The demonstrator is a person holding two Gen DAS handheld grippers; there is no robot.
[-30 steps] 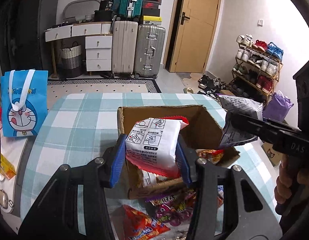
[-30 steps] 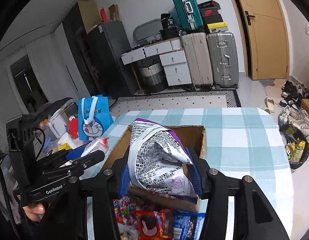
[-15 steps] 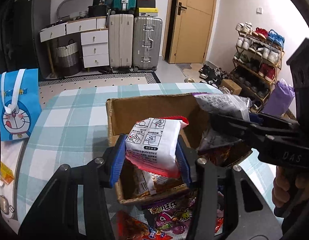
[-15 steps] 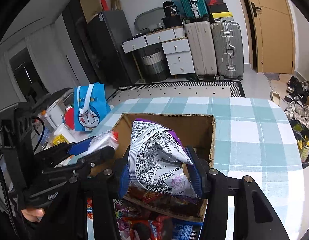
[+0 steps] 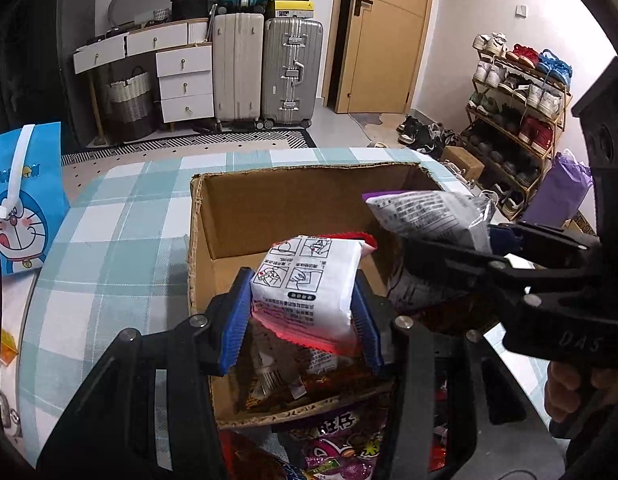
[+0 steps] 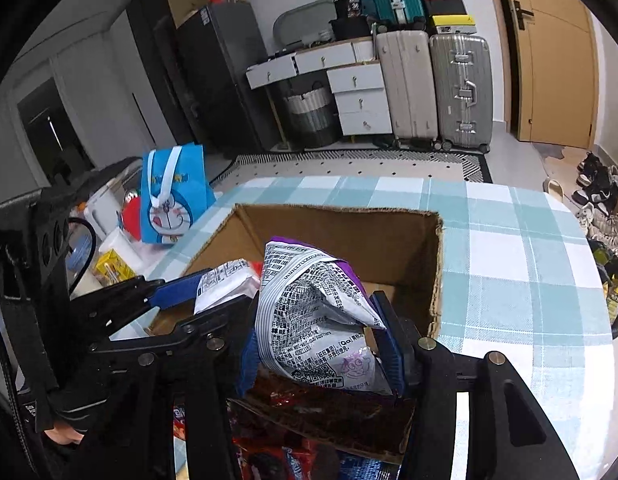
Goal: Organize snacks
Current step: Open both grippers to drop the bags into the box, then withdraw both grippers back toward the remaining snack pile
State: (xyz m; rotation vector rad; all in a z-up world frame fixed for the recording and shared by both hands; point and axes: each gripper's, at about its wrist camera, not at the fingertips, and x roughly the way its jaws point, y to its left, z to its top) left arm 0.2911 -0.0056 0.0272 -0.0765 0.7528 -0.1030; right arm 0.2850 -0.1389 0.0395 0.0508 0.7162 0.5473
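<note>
An open cardboard box [image 5: 269, 208] stands on the checked tablecloth; it also shows in the right wrist view [image 6: 389, 236]. My left gripper [image 5: 303, 312] is shut on a white and red snack packet [image 5: 309, 280] and holds it over the box's near side. My right gripper [image 6: 321, 340] is shut on a purple and silver snack bag [image 6: 313, 304], also over the box, to the right of the left one. That bag shows in the left wrist view [image 5: 429, 212]. The white packet shows in the right wrist view [image 6: 225, 284]. Several snack packets [image 5: 293, 376] lie in the box bottom.
More snack packs [image 5: 341, 436] lie on the table in front of the box. A blue cartoon gift bag [image 5: 21, 196] stands at the table's left edge. Small items [image 6: 113, 264] crowd a surface to the left. Suitcases, drawers and a shoe rack stand beyond the table.
Both grippers have moved forward and down with their packets, from short of the box's near edge to over its opening. The right gripper has come closer to the left one.
</note>
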